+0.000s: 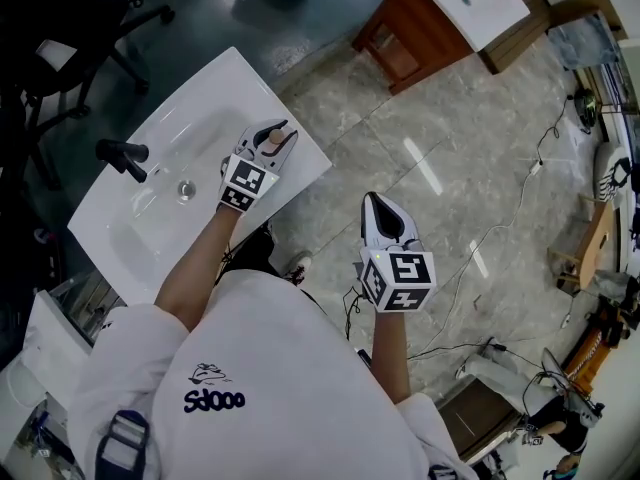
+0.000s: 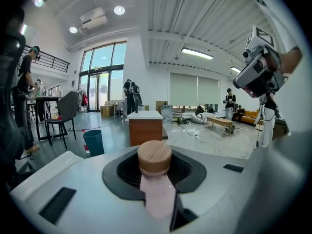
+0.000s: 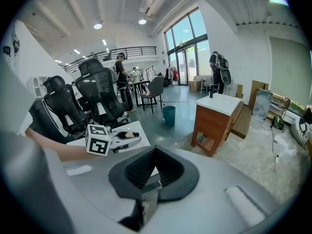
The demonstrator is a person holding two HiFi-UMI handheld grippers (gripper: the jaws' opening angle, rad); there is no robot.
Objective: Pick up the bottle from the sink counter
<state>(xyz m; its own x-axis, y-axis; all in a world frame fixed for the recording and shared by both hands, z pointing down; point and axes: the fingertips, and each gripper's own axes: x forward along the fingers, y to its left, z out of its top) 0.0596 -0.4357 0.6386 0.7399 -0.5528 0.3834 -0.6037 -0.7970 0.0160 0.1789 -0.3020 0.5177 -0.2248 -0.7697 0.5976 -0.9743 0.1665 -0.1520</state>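
Observation:
A pale pink bottle (image 2: 157, 195) with a round wooden cap (image 2: 154, 156) sits between the jaws of my left gripper (image 2: 154, 172), which are closed against its sides. In the head view the left gripper (image 1: 278, 131) is over the right front part of the white sink counter (image 1: 245, 76), and the bottle's cap (image 1: 273, 139) shows between its fingers. My right gripper (image 1: 374, 200) hangs over the stone floor to the right of the counter, shut and with nothing in it. From the right gripper view (image 3: 150, 173) the left gripper (image 3: 123, 141) and the bottle cap (image 3: 129, 135) are visible.
A black faucet (image 1: 124, 155) and a drain (image 1: 186, 189) sit in the basin. A wooden cabinet with a white top (image 1: 432, 20) stands further off. Cables (image 1: 500, 230) trail across the floor at the right. Office chairs (image 3: 92, 99) and a teal bin (image 2: 92, 142) stand beyond the counter.

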